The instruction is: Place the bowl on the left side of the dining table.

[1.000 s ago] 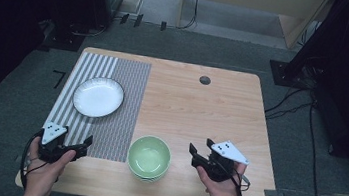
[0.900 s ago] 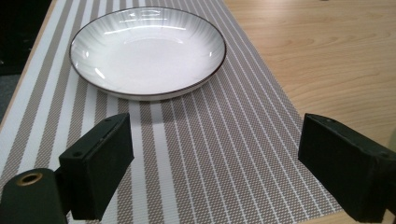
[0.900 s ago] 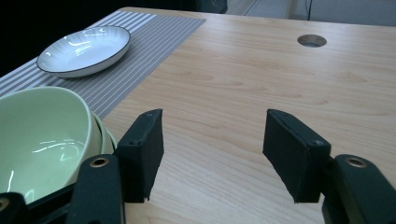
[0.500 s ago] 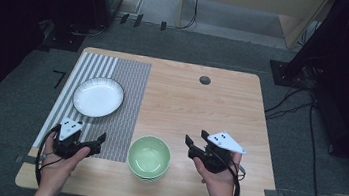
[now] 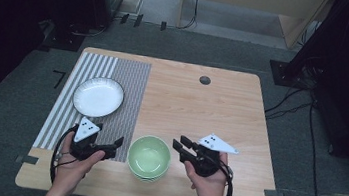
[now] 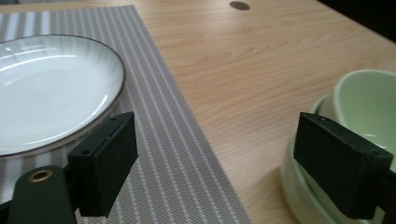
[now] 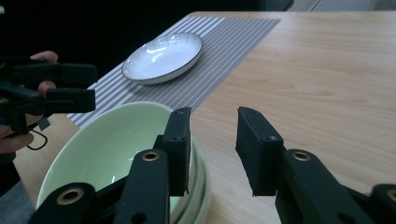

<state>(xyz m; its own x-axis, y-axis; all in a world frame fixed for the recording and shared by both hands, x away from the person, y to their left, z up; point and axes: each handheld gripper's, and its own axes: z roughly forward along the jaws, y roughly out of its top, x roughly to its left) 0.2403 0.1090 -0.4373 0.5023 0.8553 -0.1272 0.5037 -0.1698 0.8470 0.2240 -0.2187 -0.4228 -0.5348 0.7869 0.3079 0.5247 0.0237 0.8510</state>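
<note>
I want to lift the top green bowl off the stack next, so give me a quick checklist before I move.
1. Left gripper jaws open beside the green bowls, nothing held: ok.
2. Right gripper jaws have just been closing, nothing between them, rim not gripped: not ok.
3. Bowls stacked, at least two: ok.
4. Top bowl free to lift from the one below: cannot tell.
5. White plate on the striped mat, apart from the bowls: ok.
</note>
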